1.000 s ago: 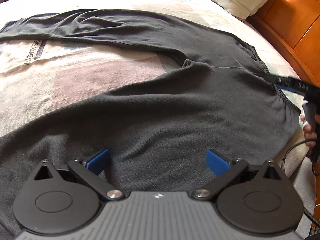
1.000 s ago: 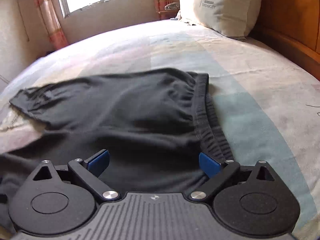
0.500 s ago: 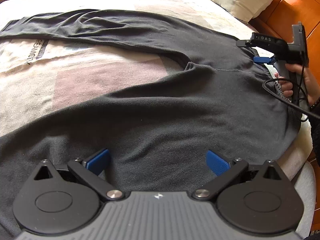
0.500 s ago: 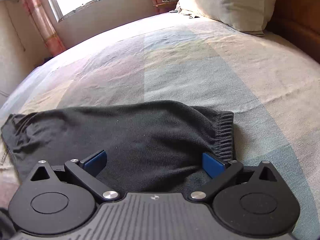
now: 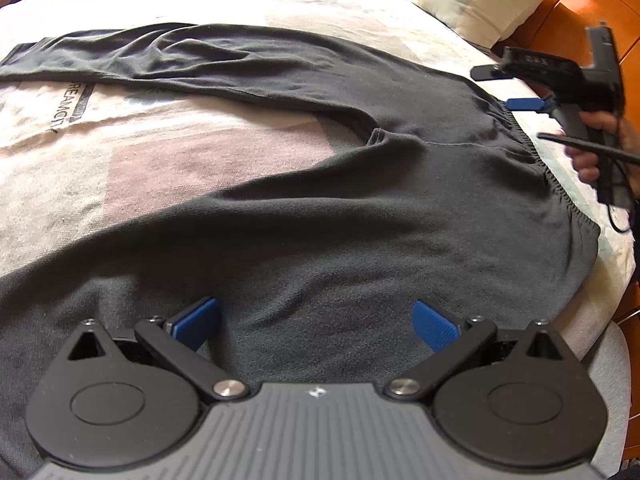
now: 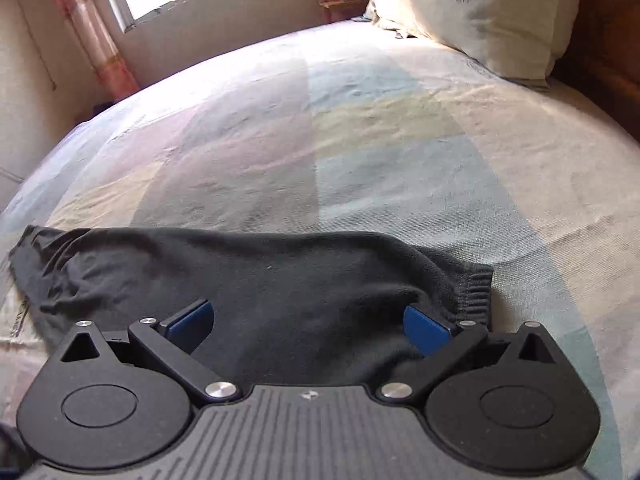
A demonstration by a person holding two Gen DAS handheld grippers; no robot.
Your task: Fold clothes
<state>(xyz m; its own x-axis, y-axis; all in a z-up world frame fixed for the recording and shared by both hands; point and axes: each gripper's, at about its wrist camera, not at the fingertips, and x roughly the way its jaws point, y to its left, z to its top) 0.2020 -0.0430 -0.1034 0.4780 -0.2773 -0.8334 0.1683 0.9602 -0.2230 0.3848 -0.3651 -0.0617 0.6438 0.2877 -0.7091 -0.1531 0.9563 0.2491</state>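
Our left gripper (image 5: 316, 322) has its jaws spread wide, holding nothing, above the near leg of the dark grey trousers (image 5: 340, 216). Our right gripper (image 6: 308, 322) is equally wide open and empty, over the ribbed waistband (image 6: 476, 292) corner; whether the pads touch the cloth we cannot tell. The trousers lie spread flat on the bed (image 6: 360, 140), legs apart. Seen from the left wrist, a hand (image 5: 596, 148) holds the right gripper beside the waistband. A pillow (image 6: 480, 12) leans against the wooden headboard (image 5: 600, 4).

Both grippers (image 5: 316, 316) (image 6: 308, 322) level, jaws spread wide.
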